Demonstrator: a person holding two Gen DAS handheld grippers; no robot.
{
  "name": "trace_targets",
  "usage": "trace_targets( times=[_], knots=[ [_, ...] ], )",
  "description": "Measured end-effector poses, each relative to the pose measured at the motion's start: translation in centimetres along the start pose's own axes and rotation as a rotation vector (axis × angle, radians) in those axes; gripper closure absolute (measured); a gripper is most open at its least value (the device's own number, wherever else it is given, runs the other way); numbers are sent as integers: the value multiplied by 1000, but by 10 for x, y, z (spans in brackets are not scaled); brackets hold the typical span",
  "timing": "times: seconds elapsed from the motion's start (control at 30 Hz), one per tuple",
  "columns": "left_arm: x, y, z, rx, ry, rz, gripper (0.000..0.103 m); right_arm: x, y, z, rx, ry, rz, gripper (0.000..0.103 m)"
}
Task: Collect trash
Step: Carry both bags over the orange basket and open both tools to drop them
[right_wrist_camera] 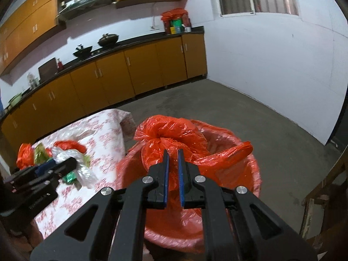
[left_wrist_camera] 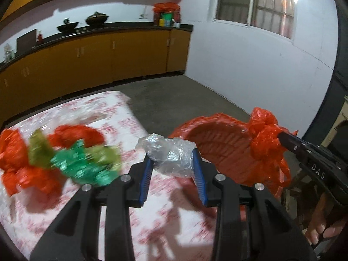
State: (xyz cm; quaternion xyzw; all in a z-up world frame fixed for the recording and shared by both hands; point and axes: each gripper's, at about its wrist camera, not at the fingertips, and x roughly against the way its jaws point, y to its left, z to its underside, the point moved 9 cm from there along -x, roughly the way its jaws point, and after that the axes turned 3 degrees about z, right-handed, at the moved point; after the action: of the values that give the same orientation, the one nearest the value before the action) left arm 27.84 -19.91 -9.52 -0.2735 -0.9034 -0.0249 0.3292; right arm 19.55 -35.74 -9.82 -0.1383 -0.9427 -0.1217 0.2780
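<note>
Gripping a crumpled wad of clear plastic (left_wrist_camera: 171, 156) between its blue pads, the left gripper (left_wrist_camera: 171, 163) hangs above the near edge of a table (left_wrist_camera: 152, 206) covered in a red-and-white flowered cloth. Off to the left of those tongs, well apart from them, more trash lies on the cloth: red plastic scraps (left_wrist_camera: 24, 165) with a green wrapper (left_wrist_camera: 84, 165) and olive ones (all blurred). To the right of the left tongs sits a bin (right_wrist_camera: 217, 195) lined with a red bag (left_wrist_camera: 219, 152), just beside the table. The right gripper (right_wrist_camera: 173, 154) has its jaws pinched nearly together on a bunched fold of the liner at the bin's rim, lifting it into a knotted lump ahead of the tips. A hand (left_wrist_camera: 324, 221) holds that gripper's handle at the lower right of the left camera's view. Beyond both tongs run orange cabinets (right_wrist_camera: 130, 76) and a grey floor (right_wrist_camera: 261, 119).
</note>
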Motion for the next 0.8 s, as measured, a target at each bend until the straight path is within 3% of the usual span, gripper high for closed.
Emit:
trace_targets(
  times=[0.33,0.8],
  knots=[
    [-51,-35,-12,-40,35,63,67,-17,-25,-7,-69,8,-14,95],
    [-72,-49,-5,-69,70,89,61,-33,-37,-12,-151,43,-52,93]
  ],
)
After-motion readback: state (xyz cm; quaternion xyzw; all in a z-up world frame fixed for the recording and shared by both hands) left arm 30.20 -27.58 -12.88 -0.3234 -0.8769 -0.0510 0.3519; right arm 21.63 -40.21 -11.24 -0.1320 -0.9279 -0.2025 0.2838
